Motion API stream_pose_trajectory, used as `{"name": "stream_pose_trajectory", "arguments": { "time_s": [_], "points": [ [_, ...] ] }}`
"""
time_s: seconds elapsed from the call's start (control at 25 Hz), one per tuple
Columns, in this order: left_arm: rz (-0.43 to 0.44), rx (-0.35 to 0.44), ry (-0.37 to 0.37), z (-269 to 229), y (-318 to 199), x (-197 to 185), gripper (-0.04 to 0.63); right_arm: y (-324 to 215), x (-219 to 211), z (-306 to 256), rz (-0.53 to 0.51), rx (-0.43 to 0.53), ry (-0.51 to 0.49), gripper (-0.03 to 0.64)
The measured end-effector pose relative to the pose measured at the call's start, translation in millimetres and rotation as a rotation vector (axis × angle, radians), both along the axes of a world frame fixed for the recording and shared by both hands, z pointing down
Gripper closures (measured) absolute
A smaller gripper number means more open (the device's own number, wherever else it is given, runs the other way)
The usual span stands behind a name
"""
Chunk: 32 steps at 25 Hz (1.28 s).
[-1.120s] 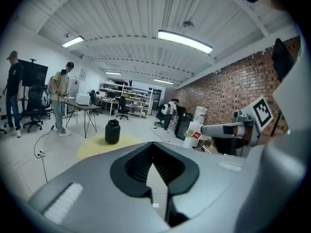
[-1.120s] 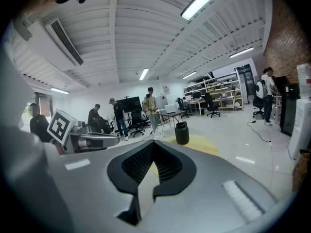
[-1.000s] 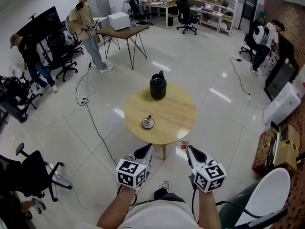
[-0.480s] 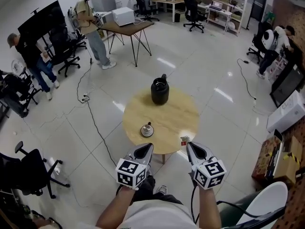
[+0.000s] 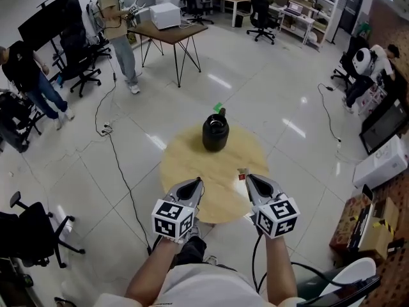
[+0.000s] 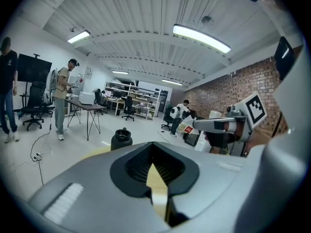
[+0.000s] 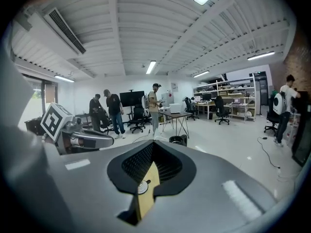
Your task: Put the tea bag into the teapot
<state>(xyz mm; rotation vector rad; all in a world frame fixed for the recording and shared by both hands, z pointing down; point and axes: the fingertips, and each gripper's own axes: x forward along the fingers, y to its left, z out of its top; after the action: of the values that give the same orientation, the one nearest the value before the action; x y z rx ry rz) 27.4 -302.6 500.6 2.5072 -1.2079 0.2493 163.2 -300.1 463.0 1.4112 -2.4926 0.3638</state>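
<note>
We hold right hand-held gripper [image 5: 250, 179] with jaws pressed together on tea bag [image 5: 241, 174], over near right part of round worktop [image 5: 182, 162]. Our left hand-held gripper [image 5: 195, 184] beside it, jaws together, nothing between. Black teapot [image 5: 215, 133] stands at far edge, well apart from these 2.

Left gripper [image 5: 195, 184], right gripper [image 5: 250, 179]: grey moulded shells, black ribbed pads [image 6: 138, 162], each with a white cube [image 5: 174, 220] carrying black square markers. Black cable [image 5: 255, 261] off the right. White short-sleeved top [image 5: 204, 290].
</note>
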Motion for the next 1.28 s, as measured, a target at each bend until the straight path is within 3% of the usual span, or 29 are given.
{"name": "stream_pose_trajectory", "arguments": {
  "time_s": [0.4, 0.64, 1.0, 1.28],
  "points": [
    [-0.003, 0.017, 0.018, -17, -109, -14, 0.583, -143, -15, -28, -0.037, 0.035, 0.145, 0.615],
    [-0.003, -0.008, 0.037, -35, -151, -17, 0.583, -205, -29, -36, -0.066, -0.016, 0.217, 0.615],
    [0.008, -0.094, 0.027, -6, -193, -24, 0.583, -278, -56, 32, -0.139, -0.179, 0.331, 0.615],
    [0.017, -0.179, 0.028, 35, -201, -25, 0.583, -300, -64, 99, -0.174, -0.305, 0.420, 0.615]
  ]
}}
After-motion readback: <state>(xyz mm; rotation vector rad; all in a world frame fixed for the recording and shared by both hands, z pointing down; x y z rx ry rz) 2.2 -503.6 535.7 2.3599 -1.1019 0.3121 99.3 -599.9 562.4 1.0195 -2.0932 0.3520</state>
